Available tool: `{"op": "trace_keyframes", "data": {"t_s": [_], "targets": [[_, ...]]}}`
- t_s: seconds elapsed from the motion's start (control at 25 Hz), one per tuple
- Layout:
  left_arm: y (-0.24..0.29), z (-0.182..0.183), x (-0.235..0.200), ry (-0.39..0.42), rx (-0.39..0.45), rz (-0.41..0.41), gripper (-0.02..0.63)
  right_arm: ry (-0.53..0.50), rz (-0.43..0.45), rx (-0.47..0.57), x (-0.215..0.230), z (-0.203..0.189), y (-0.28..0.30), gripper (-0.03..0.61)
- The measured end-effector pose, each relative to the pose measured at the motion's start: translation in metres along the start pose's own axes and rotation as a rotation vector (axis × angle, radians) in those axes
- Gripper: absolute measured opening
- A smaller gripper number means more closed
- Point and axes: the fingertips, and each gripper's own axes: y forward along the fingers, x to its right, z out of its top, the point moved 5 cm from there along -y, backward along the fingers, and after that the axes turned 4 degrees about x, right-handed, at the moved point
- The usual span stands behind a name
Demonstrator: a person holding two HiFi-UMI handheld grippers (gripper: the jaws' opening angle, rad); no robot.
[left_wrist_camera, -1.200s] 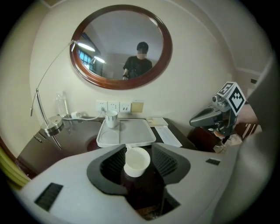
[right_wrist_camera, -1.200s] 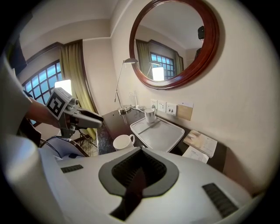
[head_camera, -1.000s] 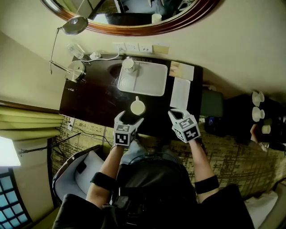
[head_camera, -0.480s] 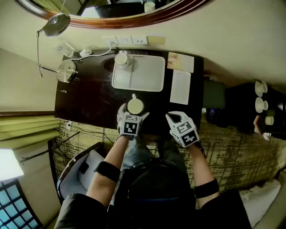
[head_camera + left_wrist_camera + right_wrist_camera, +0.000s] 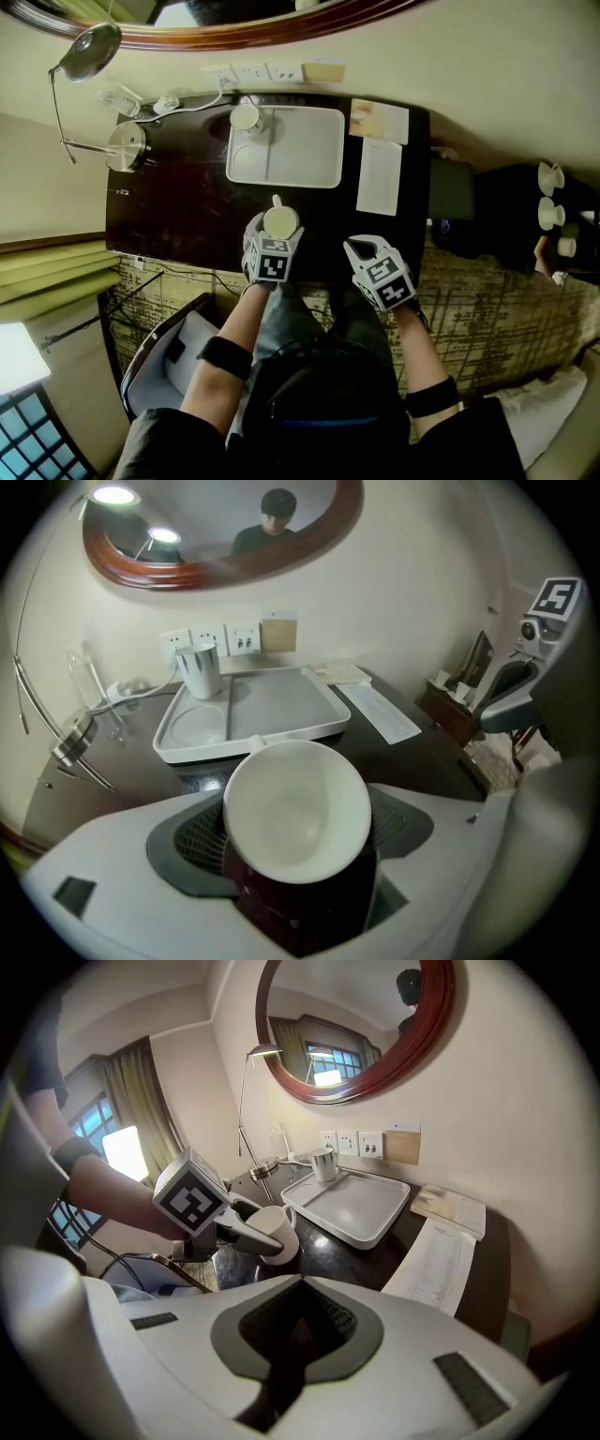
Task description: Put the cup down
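Note:
A white cup (image 5: 279,222) with a handle stands upright between the fingers of my left gripper (image 5: 275,231), low over the dark table (image 5: 187,216) near its front edge. In the left gripper view the cup (image 5: 296,810) fills the gap and both grey pads (image 5: 192,841) touch its sides. These jaws have just been closing, with the cup between them. The right gripper view shows the same cup (image 5: 274,1232) clamped in the left gripper (image 5: 265,1237). My right gripper (image 5: 361,246) is shut and holds nothing, over the table's front edge to the right.
A white tray (image 5: 281,178) lies behind the cup, with a small metal cup (image 5: 246,117) in its far left corner. Papers (image 5: 380,178) lie to the right of the tray. A desk lamp (image 5: 125,145) stands at the left, and a chair (image 5: 178,356) is below the table.
My left gripper has come down toward the table with the cup, which now sits deeper between its fingers. My right gripper has sunk a little.

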Motion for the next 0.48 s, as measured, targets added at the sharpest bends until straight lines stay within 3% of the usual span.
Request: {"op": "trace_keyframes", "data": {"t_s": [0.24,0.48], "targets": [[-0.002,0.000,-0.002,-0.003,0.021,0.016,0.416,0.001,0.023,-0.023,-0.003,-0.003,0.011,0.000],[-0.012,0.021,-0.022,-0.033,0.064,0.054,0.416,-0.048,0.071,-0.013,-0.015,0.020,0.033,0.000]]}}
